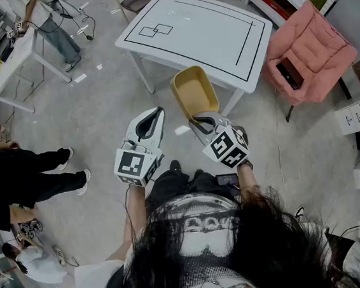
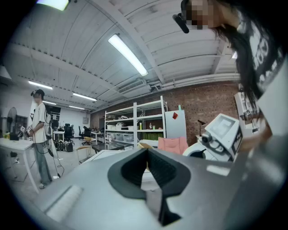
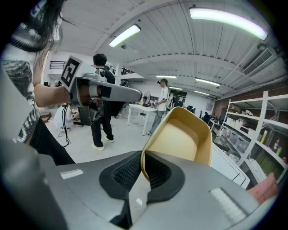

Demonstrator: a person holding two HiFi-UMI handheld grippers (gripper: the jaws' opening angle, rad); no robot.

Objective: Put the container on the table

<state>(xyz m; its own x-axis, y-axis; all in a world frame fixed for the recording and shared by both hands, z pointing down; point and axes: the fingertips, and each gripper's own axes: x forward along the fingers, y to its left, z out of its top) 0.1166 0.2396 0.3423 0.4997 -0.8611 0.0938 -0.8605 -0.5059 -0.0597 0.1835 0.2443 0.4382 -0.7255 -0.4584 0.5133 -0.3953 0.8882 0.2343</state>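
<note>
1. Clamping the near rim of the yellow container (image 1: 193, 91), the right hand-held gripper (image 1: 198, 119) is held forward at waist height. Its jaws are closed on the thin wall, 1 pad inside and 1 outside.
2. The container is carried in the air, tilted so that its hollow is shown to the head view. It is near the closest corner of the white worktop (image 1: 200, 36) and is not resting on it.
3. The left hand-held gripper (image 1: 157, 112) is held just beside the right one and pointed the same way. Its jaws are brought together at the tips, with nothing gripped between them.
4. Black-and-white square markers are carried on the left cube (image 1: 134, 164) and the right cube (image 1: 226, 147).
5. A black rectangle outline and 2 small squares are drawn on the worktop.
</note>
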